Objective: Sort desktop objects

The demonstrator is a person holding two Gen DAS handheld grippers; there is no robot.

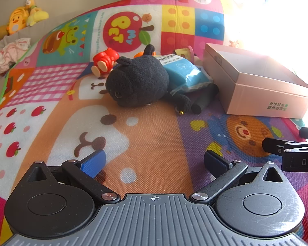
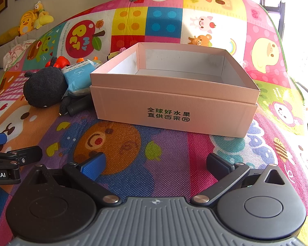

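Landmark: we take the pink box (image 2: 174, 106) as our reference; it sits open-topped on the play mat (image 1: 154, 143), nothing visible inside it.
Black plush toy (image 1: 137, 82): we see it left of the box, lying on the mat.
Blue packet (image 1: 184, 71): between plush and box, leaning on the plush.
Black cylinder (image 1: 205, 98): just beside the box's near left corner, by the packet.
Red toy (image 1: 104, 61): beyond the plush, farther left of the box.
Left gripper (image 1: 154, 164): jaws spread wide, nothing between them, near side of the box.
Right gripper (image 2: 154, 164): released, facing the box's front wall.
Open room: bare mat lies before the box front; the cluster crowds its left wall.
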